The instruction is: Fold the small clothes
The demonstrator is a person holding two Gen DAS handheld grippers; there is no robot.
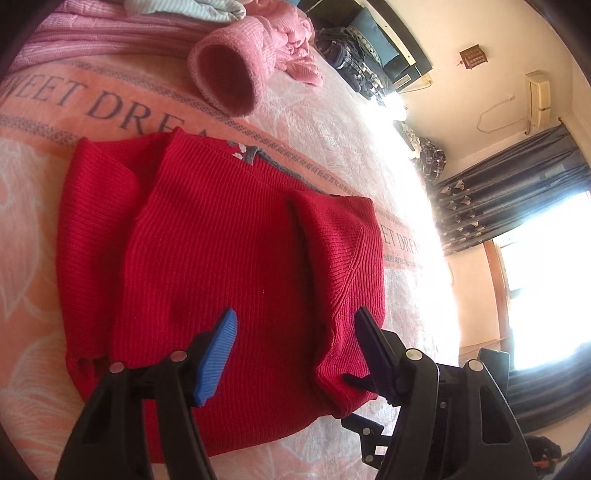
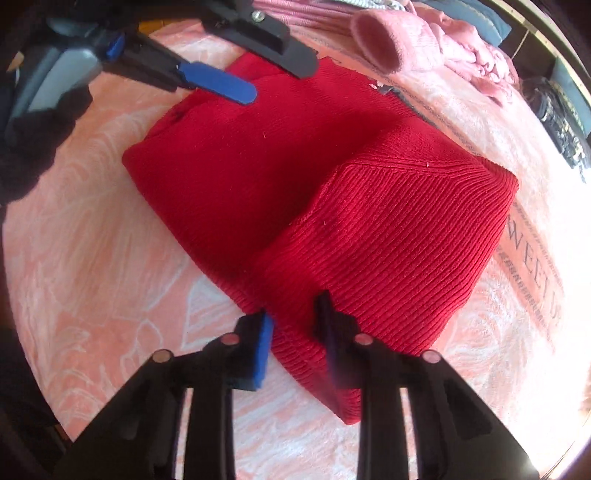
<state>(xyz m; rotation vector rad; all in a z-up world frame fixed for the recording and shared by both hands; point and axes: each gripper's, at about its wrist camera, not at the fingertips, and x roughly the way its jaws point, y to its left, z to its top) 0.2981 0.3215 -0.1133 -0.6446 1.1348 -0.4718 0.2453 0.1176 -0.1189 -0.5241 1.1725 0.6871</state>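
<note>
A red ribbed knit sweater [image 1: 221, 240] lies folded on the pink bedspread, with its sleeves turned in over the body. My left gripper [image 1: 295, 328] hovers open just above the sweater's near part and holds nothing. In the right wrist view it shows at the top left [image 2: 280, 83], over the sweater's far edge. My right gripper [image 2: 295, 332] is shut on the thick near edge of the sweater [image 2: 332, 184], where the folded sleeve layer ends. Red fabric fills the gap between its fingers. A black part of that gripper [image 1: 360, 382] shows at the sweater's right corner.
A pink knit garment [image 1: 236, 70] with an open cuff lies beyond the sweater, also in the right wrist view [image 2: 384, 40]. A striped cloth [image 1: 184, 9] sits behind it. The bed [image 1: 369, 122] ends at the right, towards a dark curtain [image 1: 509, 192] and a bright window.
</note>
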